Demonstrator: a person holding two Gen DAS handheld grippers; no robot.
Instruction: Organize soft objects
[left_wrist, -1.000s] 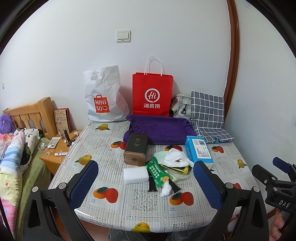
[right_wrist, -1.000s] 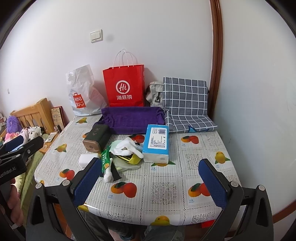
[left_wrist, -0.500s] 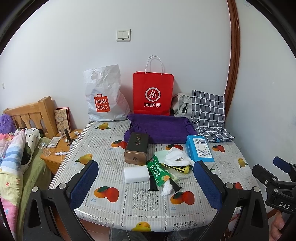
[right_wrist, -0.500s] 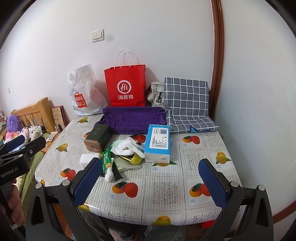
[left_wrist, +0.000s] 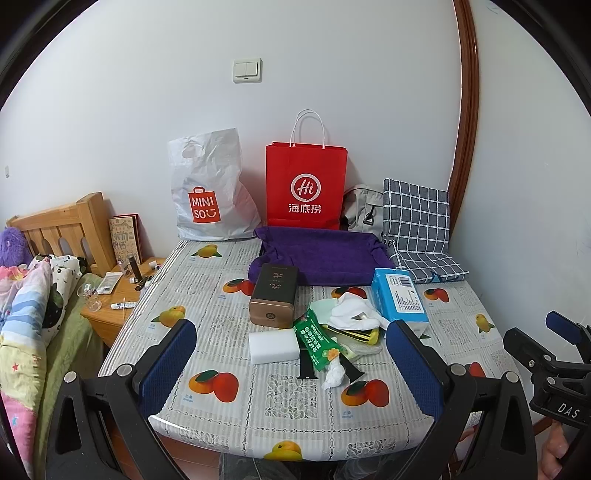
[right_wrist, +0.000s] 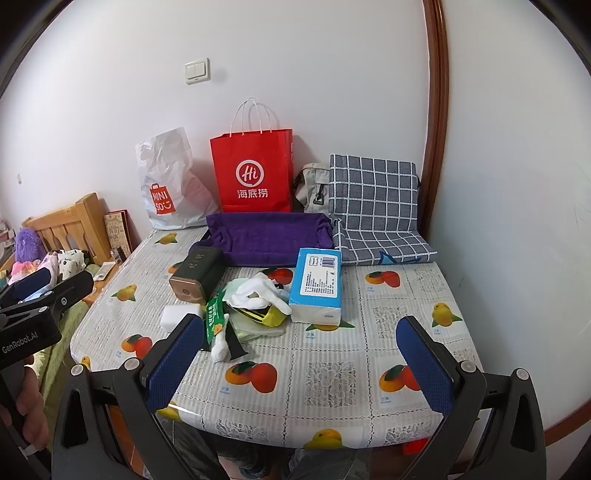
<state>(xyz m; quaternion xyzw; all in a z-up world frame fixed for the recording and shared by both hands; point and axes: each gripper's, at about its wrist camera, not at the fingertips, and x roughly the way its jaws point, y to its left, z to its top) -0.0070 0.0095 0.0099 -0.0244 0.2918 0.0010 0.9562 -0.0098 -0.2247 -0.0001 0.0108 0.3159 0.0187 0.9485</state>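
We note the fruit-print surface (left_wrist: 295, 391) bears a purple towel (left_wrist: 325, 254), tissue pack (left_wrist: 399, 295), brown box (left_wrist: 275, 295), white sponge (left_wrist: 273, 345) and checked cushion (left_wrist: 424, 258).

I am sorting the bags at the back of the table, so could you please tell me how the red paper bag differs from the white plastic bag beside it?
The red paper bag stands upright with crisp flat sides, while the white plastic bag slumps, crinkled, against the wall. The red bag has thin white looped handles; the white one has a punched-out grip hole. The red bag carries a white round logo, the white bag an orange-red one. Both sit at the table's far edge by the wall.
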